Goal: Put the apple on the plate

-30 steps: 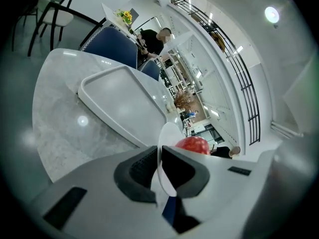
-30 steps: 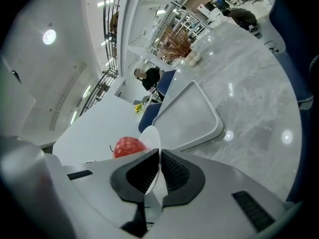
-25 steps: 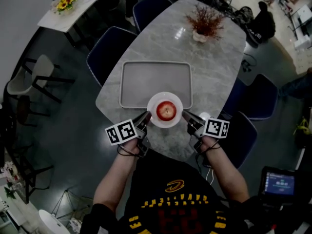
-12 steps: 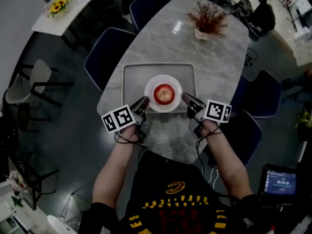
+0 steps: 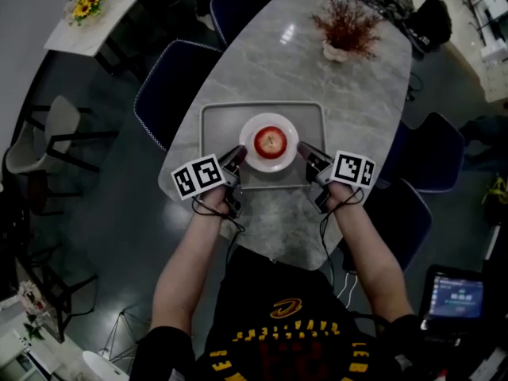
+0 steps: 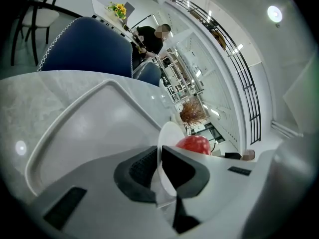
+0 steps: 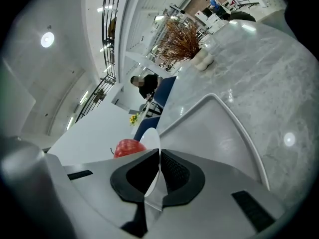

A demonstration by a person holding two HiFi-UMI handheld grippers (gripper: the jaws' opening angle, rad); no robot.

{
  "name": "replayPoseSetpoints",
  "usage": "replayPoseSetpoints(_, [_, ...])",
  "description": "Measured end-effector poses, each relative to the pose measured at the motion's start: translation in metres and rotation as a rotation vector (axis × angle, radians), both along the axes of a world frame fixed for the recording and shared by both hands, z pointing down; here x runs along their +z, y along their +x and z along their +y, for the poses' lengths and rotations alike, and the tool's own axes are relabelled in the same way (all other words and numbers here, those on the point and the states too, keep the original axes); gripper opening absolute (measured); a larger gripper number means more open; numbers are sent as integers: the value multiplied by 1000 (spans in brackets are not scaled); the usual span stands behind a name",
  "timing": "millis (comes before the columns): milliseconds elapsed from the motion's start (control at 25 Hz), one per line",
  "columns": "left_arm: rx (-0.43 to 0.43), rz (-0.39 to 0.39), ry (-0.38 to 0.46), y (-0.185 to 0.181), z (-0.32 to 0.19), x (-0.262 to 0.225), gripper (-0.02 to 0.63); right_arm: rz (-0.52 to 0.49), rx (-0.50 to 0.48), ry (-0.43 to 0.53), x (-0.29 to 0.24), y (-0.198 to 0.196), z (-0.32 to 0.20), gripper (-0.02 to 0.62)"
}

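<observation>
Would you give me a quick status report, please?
Left hand-held gripper, right hand-held gripper: both shut on plate rim. Apple sits on plate, over tray. Nothing blocking.

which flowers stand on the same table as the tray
The reddish dried sprigs in the white pot; the yellow sunflowers sit on a separate white table.

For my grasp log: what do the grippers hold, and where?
The plate, apple on it: the left gripper clamps its left rim, the right gripper its right rim.
</observation>
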State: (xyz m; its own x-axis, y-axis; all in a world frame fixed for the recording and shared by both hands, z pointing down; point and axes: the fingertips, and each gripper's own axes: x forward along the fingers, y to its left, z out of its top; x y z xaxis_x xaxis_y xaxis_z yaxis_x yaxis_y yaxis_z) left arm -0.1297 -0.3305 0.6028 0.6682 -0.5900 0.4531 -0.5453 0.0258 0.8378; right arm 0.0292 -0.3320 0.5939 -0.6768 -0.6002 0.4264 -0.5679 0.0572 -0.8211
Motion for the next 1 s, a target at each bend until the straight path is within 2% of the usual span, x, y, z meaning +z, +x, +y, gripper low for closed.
replayPoseSetpoints(600, [56, -43, -104, -2, -24, 67, 31, 59, -2, -104, 66, -2, -21, 23])
replayPoseSetpoints(1000, [80, -68, -120, -3, -26, 78, 32, 85, 2, -135, 84, -2, -23, 23])
